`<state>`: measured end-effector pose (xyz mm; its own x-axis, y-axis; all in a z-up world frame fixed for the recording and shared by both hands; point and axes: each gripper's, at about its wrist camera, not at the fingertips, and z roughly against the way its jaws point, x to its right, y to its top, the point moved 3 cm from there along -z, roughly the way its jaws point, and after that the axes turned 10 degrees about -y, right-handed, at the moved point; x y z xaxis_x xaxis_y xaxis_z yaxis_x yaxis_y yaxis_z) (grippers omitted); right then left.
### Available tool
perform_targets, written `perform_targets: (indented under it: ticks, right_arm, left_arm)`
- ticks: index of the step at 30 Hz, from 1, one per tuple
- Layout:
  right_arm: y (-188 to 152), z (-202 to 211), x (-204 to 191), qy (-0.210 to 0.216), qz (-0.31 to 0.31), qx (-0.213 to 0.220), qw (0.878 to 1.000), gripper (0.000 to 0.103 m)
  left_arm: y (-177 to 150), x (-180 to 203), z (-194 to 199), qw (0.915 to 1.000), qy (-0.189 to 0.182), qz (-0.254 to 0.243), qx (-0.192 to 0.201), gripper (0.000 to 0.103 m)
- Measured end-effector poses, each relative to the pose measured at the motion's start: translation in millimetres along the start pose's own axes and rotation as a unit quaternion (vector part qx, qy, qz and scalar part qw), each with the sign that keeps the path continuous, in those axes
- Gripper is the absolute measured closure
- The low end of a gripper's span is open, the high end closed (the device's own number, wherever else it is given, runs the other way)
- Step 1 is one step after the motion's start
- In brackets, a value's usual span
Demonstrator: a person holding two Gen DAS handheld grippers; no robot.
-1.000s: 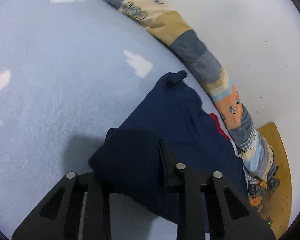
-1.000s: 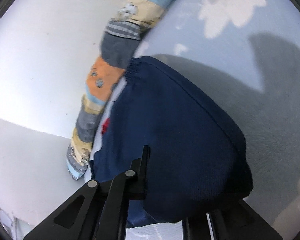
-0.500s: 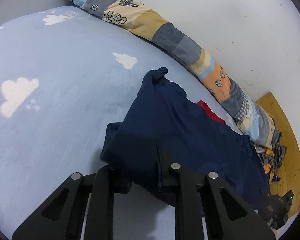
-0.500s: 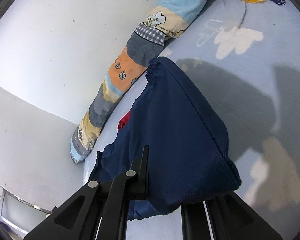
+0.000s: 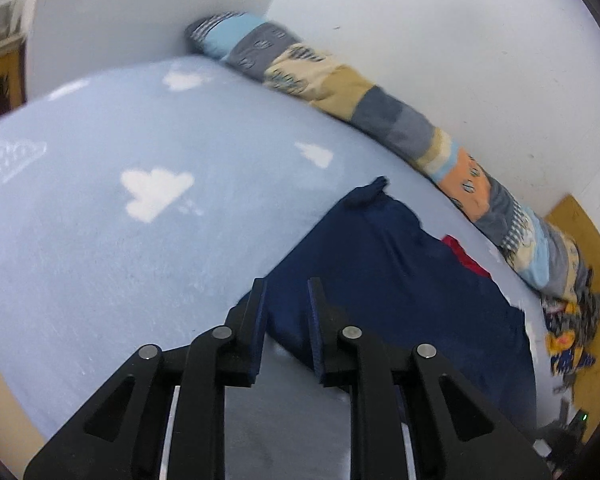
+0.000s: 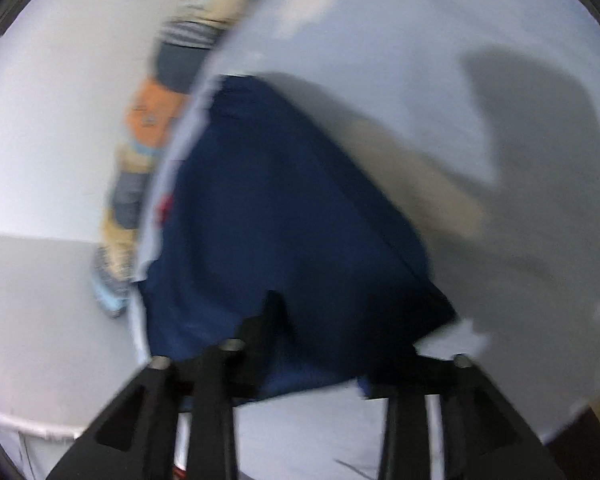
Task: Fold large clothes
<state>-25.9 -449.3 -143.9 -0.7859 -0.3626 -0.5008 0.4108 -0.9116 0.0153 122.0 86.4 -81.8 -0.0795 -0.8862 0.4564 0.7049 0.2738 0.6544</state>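
Two claws: both are mine, one in each hand, and both point at the same garment.
Left claw (image 5: 286,294): released; my two black fingers stand apart with a plain gap between them and nothing pinched.
Left fingertips (image 5: 259,292): they sit at the near edge of the cloth. I cannot tell if they touch it.
Right claw (image 6: 332,320): I cannot tell its grip. The view is smeared, and the cloth drapes over the space between my fingers and hides the right-hand tip.
Dark navy blue fabric garment (image 5: 400,280): it lies just ahead of my left claw, running forward and to the right, with one bunched corner at its far end.
Same garment from the right claw (image 6: 292,208): it fills the space straight ahead and comes down onto my fingers, lifted into a rounded fold.
Small red patch of cloth (image 5: 464,256): it peeks out at the garment's far right edge.
Light blue bed sheet with white cloud shapes (image 5: 140,260): it spreads under the garment, ahead of my left claw and to its left.
Long patchwork bolster of grey, tan, blue and orange squares (image 5: 380,108): it lies beyond the garment along the sheet's far edge, against the plain white wall (image 5: 440,20).
Wooden floor (image 5: 580,232): far to the right of my left claw.
Heap of patterned fabric (image 5: 568,320): on that floor, at the bolster's end.
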Motion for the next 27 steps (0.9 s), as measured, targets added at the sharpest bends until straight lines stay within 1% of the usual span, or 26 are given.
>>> perform_targets:
  ticks: [2, 3, 5, 6, 7, 8, 9, 10, 12, 13, 14, 15, 17, 18, 19, 20, 21, 23, 24, 25, 26, 27]
  right_arm:
    - [-1.1, 6.8, 7.9, -0.024, -0.005, 0.016, 1.000, 0.061]
    - [-2.0, 13.2, 9.1, -0.046, 0.002, 0.032, 0.998, 0.061]
    - [-7.1, 28.1, -3.2, -0.091, 0.051, 0.082, 0.991, 0.061]
    - [-10.4, 31.7, -9.2, -0.104, 0.069, 0.097, 0.987, 0.061]
    - [-16.4, 37.1, -20.2, -0.128, 0.100, 0.123, 0.979, 0.061]
    - [-22.0, 40.3, -28.4, -0.146, 0.125, 0.143, 0.971, 0.061]
    - [-28.0, 43.0, -36.1, -0.164, 0.152, 0.162, 0.961, 0.061]
    - [-35.2, 45.3, -46.3, -0.186, 0.179, 0.185, 0.948, 0.061]
    - [-44.0, 46.7, -56.8, -0.202, 0.201, 0.210, 0.935, 0.061]
    - [-42.9, 48.0, -57.9, -0.201, 0.202, 0.215, 0.934, 0.061]
    - [-40.8, 47.7, -55.9, -0.193, 0.194, 0.215, 0.937, 0.058]
    - [-36.1, 45.3, -50.9, -0.185, 0.182, 0.203, 0.944, 0.056]
    - [-26.4, 36.7, -32.5, -0.170, 0.140, 0.167, 0.961, 0.055]
    - [-23.9, 31.9, -28.9, -0.163, 0.119, 0.153, 0.967, 0.055]
    - [-17.6, 25.6, -13.7, -0.151, 0.082, 0.127, 0.977, 0.055]
    - [-15.5, 21.6, -8.1, -0.148, 0.064, 0.117, 0.980, 0.056]
    - [-11.0, 21.3, 5.1, -0.157, 0.033, 0.110, 0.981, 0.056]
    - [-8.1, 32.9, 12.1, -0.168, 0.018, 0.135, 0.976, 0.056]
    - [-7.5, 42.5, 10.2, -0.176, 0.023, 0.157, 0.972, 0.055]
    - [-8.1, 56.2, 5.0, -0.195, 0.033, 0.195, 0.961, 0.055]
    - [-10.3, 68.1, -2.2, -0.204, 0.046, 0.230, 0.950, 0.055]
    - [-12.0, 73.6, -7.5, -0.199, 0.057, 0.245, 0.947, 0.054]
  left_arm:
    - [-6.4, 11.7, -4.7, 0.9996, -0.015, -0.020, -0.014, 0.059]
    - [-10.5, 19.4, -9.1, 0.9989, -0.021, -0.035, -0.023, 0.057]
    - [-21.4, 42.1, -20.8, 0.9949, -0.032, -0.082, -0.048, 0.057]
    - [-27.1, 50.7, -24.8, 0.9926, -0.034, -0.102, -0.057, 0.056]
    - [-34.3, 63.3, -31.8, 0.9885, -0.038, -0.129, -0.070, 0.053]
    - [-39.9, 72.0, -36.0, 0.9851, -0.040, -0.147, -0.079, 0.046]
    - [-46.5, 81.3, -40.3, 0.9809, -0.040, -0.169, -0.088, 0.042]
    - [-51.8, 89.1, -44.1, 0.9772, -0.037, -0.187, -0.093, 0.037]
    - [-63.5, 100.9, -52.4, 0.9687, -0.028, -0.224, -0.104, 0.037]
    - [-66.8, 104.5, -54.3, 0.9658, -0.022, -0.235, -0.108, 0.037]
    - [-70.0, 106.2, -58.1, 0.9633, -0.017, -0.243, -0.113, 0.037]
    - [-72.8, 106.8, -62.1, 0.9619, -0.014, -0.245, -0.121, 0.037]
    - [-79.2, 102.5, -73.9, 0.9597, -0.001, -0.240, -0.147, 0.036]
    - [-83.4, 97.6, -81.7, 0.9577, 0.016, -0.236, -0.163, 0.036]
    - [-87.9, 94.4, -87.1, 0.9550, 0.031, -0.235, -0.178, 0.036]
    - [-91.3, 92.4, -93.0, 0.9528, 0.040, -0.233, -0.190, 0.036]
    - [-91.9, 93.9, -93.9, 0.9538, 0.043, -0.231, -0.187, 0.035]
    - [-92.2, 100.4, -91.5, 0.9538, 0.046, -0.237, -0.179, 0.035]
    - [-91.9, 103.6, -89.1, 0.9549, 0.042, -0.237, -0.174, 0.035]
    - [-91.4, 108.5, -84.5, 0.9575, 0.029, -0.235, -0.164, 0.035]
    - [-91.0, 114.4, -79.9, 0.9594, 0.014, -0.236, -0.154, 0.035]
    - [-90.7, 119.7, -79.2, 0.9594, 0.007, -0.241, -0.147, 0.035]
